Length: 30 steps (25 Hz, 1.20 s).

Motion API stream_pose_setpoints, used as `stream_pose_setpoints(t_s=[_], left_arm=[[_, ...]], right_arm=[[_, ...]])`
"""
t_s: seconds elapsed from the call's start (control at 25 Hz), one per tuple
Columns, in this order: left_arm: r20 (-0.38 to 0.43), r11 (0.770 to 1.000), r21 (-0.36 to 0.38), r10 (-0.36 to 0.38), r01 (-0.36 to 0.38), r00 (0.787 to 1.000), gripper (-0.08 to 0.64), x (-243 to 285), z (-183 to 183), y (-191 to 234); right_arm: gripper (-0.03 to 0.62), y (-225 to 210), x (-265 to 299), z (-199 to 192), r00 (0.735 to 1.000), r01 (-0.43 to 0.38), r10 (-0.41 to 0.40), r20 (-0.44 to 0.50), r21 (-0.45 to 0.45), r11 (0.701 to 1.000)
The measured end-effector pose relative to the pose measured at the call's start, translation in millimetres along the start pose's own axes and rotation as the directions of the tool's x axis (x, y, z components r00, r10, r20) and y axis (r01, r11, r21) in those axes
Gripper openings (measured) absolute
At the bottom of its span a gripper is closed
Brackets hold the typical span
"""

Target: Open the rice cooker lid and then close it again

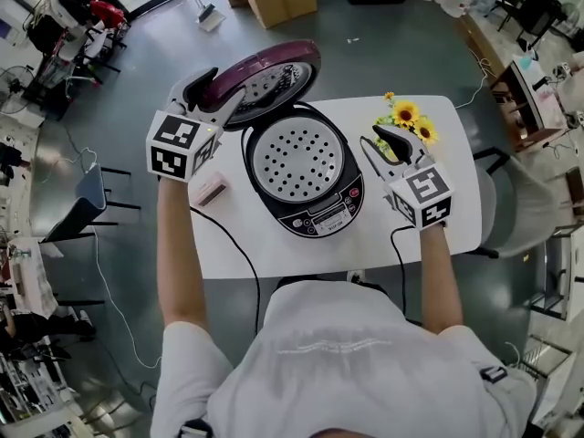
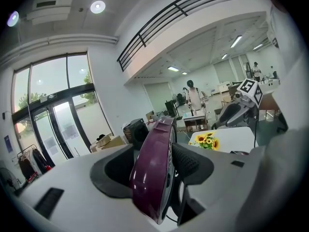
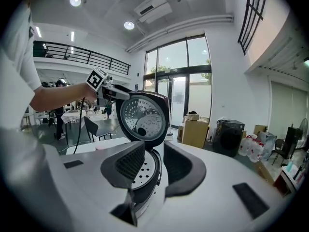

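Observation:
The rice cooker [image 1: 306,176] stands open on the white table [image 1: 447,217], with a perforated tray showing inside. Its maroon lid [image 1: 265,80] is raised at the back left. My left gripper [image 1: 208,85] is shut on the lid's edge. In the left gripper view the lid [image 2: 152,178] fills the gap between the jaws of the left gripper [image 2: 153,163]. My right gripper [image 1: 376,140] stands open just right of the cooker body and holds nothing. In the right gripper view the lid [image 3: 142,115] and the cooker's rim [image 3: 145,178] lie beyond the open right gripper [image 3: 153,163].
Sunflowers [image 1: 406,117] stand at the table's back right, close to the right gripper. A small pink box [image 1: 210,188] lies left of the cooker. A black cable [image 1: 233,245] runs off the table's front edge. Chairs [image 1: 87,199] flank the table.

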<state>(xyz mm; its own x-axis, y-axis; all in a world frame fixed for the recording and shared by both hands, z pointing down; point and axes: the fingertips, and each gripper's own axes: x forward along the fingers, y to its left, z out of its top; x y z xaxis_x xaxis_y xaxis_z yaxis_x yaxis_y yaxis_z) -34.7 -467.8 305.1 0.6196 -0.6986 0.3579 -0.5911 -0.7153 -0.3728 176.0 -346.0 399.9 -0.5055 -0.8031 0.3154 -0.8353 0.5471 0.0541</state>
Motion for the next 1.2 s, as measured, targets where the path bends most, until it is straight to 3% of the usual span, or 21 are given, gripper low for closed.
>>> stream_pose_setpoints(t_s=[0.52, 1.2], left_arm=[[-0.043, 0.997, 0.048, -0.05, 0.052, 0.998, 0.264, -20.8, -8.1, -63.7], [-0.171, 0.992, 0.067, -0.095, 0.107, 0.981, 0.264, -34.6, -44.2, -150.8]], right_arm=[[0.137, 12.5, -18.5, -18.5, 0.998, -0.06, 0.06, -0.022, -0.003, 0.998], [0.137, 39.2, -42.0, -39.9, 0.992, -0.126, 0.126, -0.027, 0.003, 0.992]])
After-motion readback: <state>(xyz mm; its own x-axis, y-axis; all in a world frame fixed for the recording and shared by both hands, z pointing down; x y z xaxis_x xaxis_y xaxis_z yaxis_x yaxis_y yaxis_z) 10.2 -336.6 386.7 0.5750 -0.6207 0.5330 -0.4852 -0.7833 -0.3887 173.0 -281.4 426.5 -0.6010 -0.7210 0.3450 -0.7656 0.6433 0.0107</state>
